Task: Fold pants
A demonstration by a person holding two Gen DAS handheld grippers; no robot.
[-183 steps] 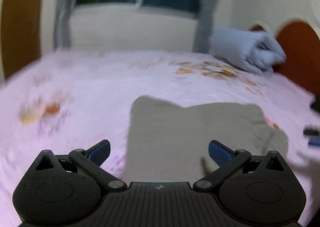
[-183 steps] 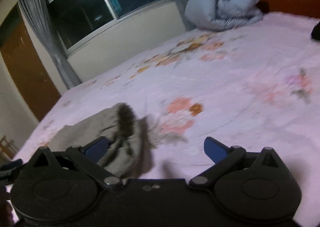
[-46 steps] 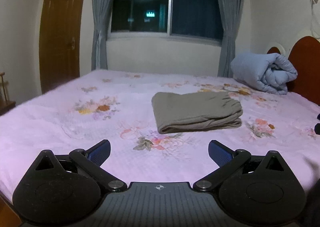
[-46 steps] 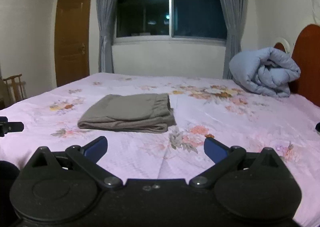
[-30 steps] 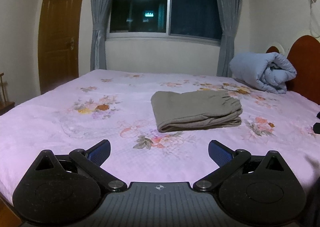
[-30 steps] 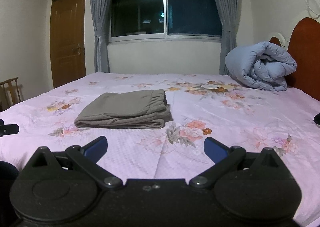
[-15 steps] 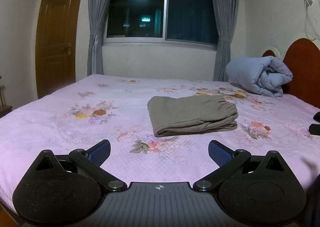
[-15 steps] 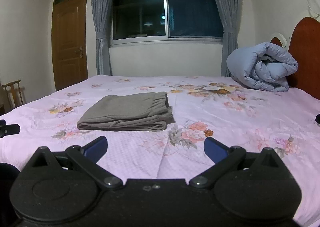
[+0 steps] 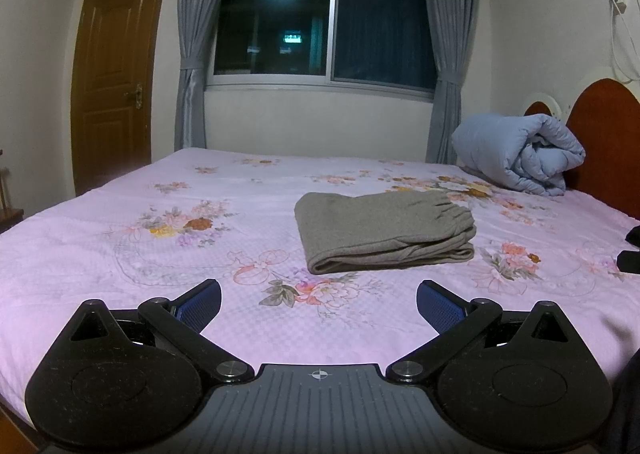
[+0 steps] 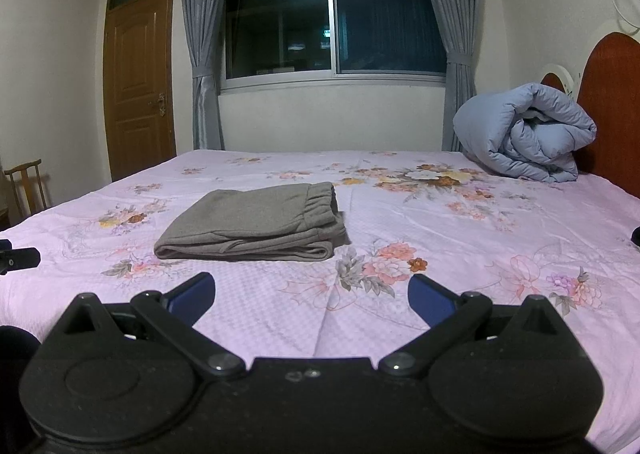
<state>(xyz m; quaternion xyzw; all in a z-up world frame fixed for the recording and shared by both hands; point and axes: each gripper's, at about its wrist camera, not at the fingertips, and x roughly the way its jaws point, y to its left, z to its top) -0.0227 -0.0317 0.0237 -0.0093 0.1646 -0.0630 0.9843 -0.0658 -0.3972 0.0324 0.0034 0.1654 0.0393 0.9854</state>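
The grey pants (image 9: pixel 384 230) lie folded in a flat stack on the pink floral bed sheet (image 9: pixel 160 254), elastic waistband toward the right. They also show in the right wrist view (image 10: pixel 256 221), left of centre. My left gripper (image 9: pixel 319 300) is open and empty, held back from the pants above the near part of the bed. My right gripper (image 10: pixel 311 294) is open and empty, also well short of the pants.
A rolled blue duvet (image 9: pixel 520 149) lies by the red headboard (image 9: pixel 604 141) at the far right. A window with grey curtains (image 9: pixel 192 53) is behind the bed, a wooden door (image 9: pixel 112 85) at left. A wooden chair (image 10: pixel 28 185) stands left of the bed.
Both grippers have pulled back from the pants and levelled out over the last seconds. The pants, once close under the grippers, now lie folded farther off. Little moved in the last second.
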